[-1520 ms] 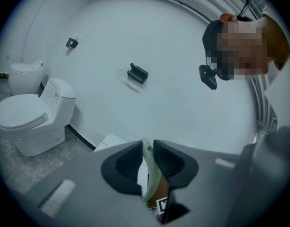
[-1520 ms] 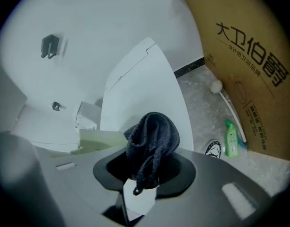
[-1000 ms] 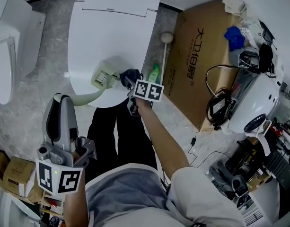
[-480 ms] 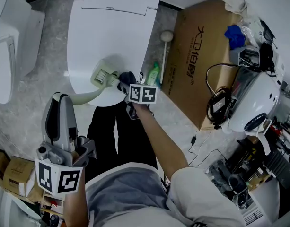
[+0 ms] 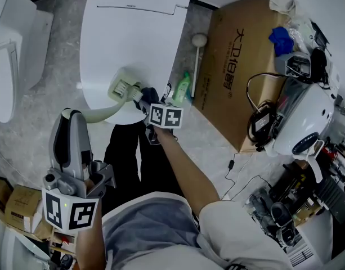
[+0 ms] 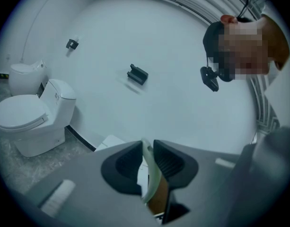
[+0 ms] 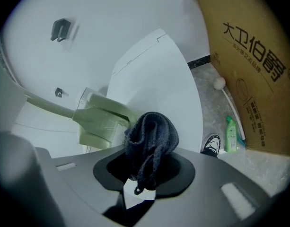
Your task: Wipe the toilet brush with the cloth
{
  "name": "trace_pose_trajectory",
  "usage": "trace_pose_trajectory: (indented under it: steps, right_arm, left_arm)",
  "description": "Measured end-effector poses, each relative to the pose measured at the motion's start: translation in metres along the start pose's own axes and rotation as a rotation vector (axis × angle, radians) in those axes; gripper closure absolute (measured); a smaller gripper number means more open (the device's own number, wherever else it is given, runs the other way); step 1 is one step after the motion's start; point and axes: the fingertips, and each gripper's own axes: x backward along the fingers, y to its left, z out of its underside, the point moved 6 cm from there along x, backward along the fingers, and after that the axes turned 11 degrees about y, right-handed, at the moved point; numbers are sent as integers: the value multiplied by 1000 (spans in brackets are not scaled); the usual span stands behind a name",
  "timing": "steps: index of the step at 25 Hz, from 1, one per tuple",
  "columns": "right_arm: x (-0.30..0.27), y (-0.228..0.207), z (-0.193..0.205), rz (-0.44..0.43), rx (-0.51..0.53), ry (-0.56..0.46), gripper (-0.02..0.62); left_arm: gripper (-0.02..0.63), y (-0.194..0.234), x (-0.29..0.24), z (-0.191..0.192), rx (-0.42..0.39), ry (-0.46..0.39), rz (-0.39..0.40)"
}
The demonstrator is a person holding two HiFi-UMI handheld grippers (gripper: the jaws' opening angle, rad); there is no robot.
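Observation:
The toilet brush is pale green, with a curved handle [image 5: 99,115] and a flat blocky head [image 5: 122,86] held over the closed toilet lid. My left gripper [image 5: 76,118] at lower left is shut on the end of the handle [image 6: 147,174], whose strip shows between the jaws in the left gripper view. My right gripper [image 5: 149,103] is shut on a bunched dark blue-grey cloth [image 5: 149,93]. In the right gripper view, the cloth [image 7: 152,135] bulges out of the jaws, right beside the brush head [image 7: 101,122] and at its right edge.
A white toilet [image 5: 133,32] with its lid closed is straight ahead, and a second toilet [image 5: 9,49] stands to the left. To the right are a green bottle [image 5: 183,88], a white long-handled tool [image 5: 198,43], a big cardboard box [image 5: 240,55], and a white appliance [image 5: 301,117] with cables.
My right gripper has carried the cloth to the left, closer to the brush head. The left gripper and the brush have barely moved.

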Motion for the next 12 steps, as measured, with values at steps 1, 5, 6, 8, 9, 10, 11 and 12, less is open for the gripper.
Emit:
trace_pose_trajectory:
  steps: [1, 5, 6, 8, 9, 10, 11, 12]
  right_arm:
    - [0, 0, 1, -2, -14, -7, 488]
    - [-2, 1, 8, -22, -106, -51, 488]
    - [-2, 2, 10, -29, -135, -64, 488]
    - [-3, 2, 14, -45, -194, -93, 488]
    - [-3, 3, 17, -52, -221, -105, 488]
    - [-4, 3, 20, -59, -246, -116, 488]
    - [-5, 4, 22, -67, -269, -127, 488]
    - [-6, 5, 25, -79, -292, -136, 489]
  left_arm:
    - [606, 0, 0, 0, 0, 2, 1]
    - [606, 0, 1, -1, -5, 6, 6]
    - [606, 0, 1, -1, -7, 6, 7]
    - [606, 0, 1, -1, -12, 7, 9]
    - [606, 0, 1, -1, -14, 8, 10]
    - [606, 0, 1, -1, -16, 9, 12]
    - [606, 0, 0, -1, -18, 10, 14]
    - [606, 1, 0, -2, -21, 11, 17]
